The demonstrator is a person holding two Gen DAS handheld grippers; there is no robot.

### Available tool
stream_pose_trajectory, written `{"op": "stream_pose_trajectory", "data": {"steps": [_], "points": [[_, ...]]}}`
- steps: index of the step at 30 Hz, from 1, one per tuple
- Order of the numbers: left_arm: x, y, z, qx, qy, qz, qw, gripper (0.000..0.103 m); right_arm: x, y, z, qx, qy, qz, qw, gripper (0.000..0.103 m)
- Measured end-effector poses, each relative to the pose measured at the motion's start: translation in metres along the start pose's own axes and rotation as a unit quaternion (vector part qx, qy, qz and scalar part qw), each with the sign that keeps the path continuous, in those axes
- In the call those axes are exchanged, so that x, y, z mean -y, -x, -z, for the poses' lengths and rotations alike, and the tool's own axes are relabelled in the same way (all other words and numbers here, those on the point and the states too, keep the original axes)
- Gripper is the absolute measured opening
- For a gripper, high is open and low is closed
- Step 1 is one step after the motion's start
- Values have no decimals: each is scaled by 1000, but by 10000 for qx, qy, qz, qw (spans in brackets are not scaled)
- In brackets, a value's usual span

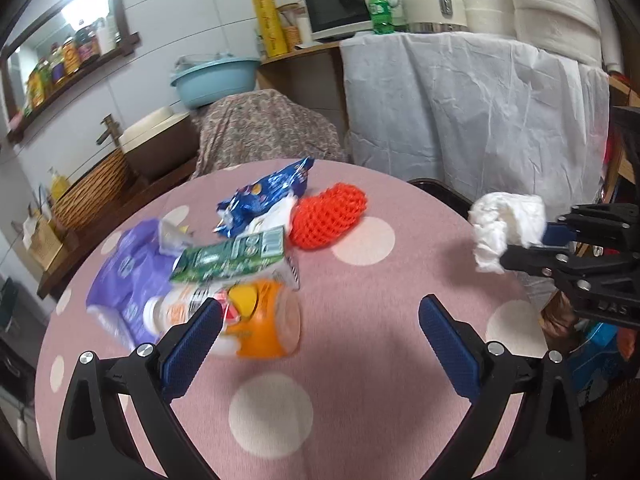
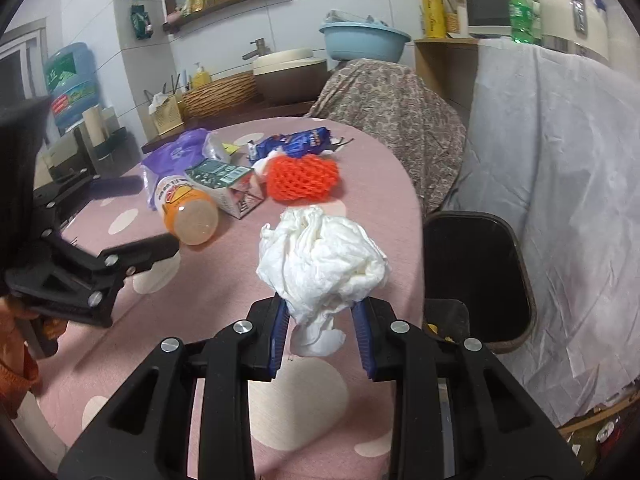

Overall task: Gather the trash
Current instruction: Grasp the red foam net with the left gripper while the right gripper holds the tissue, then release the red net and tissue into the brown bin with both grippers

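My right gripper [image 2: 320, 312] is shut on a crumpled white tissue [image 2: 320, 256] and holds it above the right edge of the pink dotted table [image 2: 304, 412]; the tissue [image 1: 506, 230] and right gripper [image 1: 520, 246] also show in the left wrist view. My left gripper [image 1: 320, 320] is open and empty, low over the table, its left finger beside an orange bottle [image 1: 260, 328] lying on its side. Behind lie a green carton [image 1: 230, 256], purple bag [image 1: 128, 276], blue wrapper [image 1: 268, 196] and red foam net [image 1: 328, 216].
A dark bin [image 2: 476, 268] stands on the floor just right of the table. A chair with a floral cover [image 2: 384, 108] and a white-draped counter [image 2: 560, 160] stand behind. A wicker basket [image 2: 220, 96] and blue basin [image 2: 364, 42] sit at the back.
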State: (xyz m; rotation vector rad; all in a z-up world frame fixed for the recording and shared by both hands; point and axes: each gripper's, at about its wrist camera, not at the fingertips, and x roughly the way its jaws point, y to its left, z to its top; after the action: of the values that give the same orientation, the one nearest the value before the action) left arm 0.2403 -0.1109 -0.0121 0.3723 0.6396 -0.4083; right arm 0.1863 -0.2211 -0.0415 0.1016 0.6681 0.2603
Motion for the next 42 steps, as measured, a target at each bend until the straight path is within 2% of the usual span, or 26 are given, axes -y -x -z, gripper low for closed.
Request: {"op": "stream_pose_trajectory", "data": {"steps": [8, 12, 16, 19, 20, 21, 24, 28, 31, 35, 38, 42], "points": [[-16, -70, -57, -567, -340, 283, 9974, 86, 26, 6, 11, 2, -248, 67, 9997, 30], [-5, -96, -71, -832, -671, 485, 9931, 77, 37, 3, 16, -30, -358, 79, 9993, 30], [12, -120, -73, -1130, -969, 432, 9879, 69, 45, 2, 18, -52, -446, 96, 9989, 30], [19, -132, -73, -1285, -1115, 298, 9850, 49, 50, 3, 18, -46, -484, 116, 9987, 30], [21, -135, -72, -1315, -1115, 237, 9847, 37, 51, 3, 19, -36, -495, 128, 9987, 30], [21, -135, -73, -1314, -1089, 232, 9851, 29, 52, 4, 19, -22, -508, 140, 9986, 30], [19, -128, -74, -1202, -879, 276, 9885, 21, 54, 7, 23, 17, -565, 163, 9983, 30], [15, -110, -75, -970, -504, 471, 9929, 18, 55, 13, 27, 92, -663, 186, 9976, 30], [16, -86, -72, -672, -158, 809, 9943, 18, 60, 19, 31, 204, -777, 203, 9966, 30], [36, -55, -71, -312, 29, 1311, 9909, 18, 76, 25, 34, 307, -1006, 282, 9941, 30], [56, -50, -82, -282, 59, 1633, 9862, 18, 94, 24, 34, 349, -1172, 436, 9915, 30], [93, -66, -109, -370, 40, 1924, 9806, 18, 124, 8, 32, 211, -1354, 661, 9884, 30]]}}
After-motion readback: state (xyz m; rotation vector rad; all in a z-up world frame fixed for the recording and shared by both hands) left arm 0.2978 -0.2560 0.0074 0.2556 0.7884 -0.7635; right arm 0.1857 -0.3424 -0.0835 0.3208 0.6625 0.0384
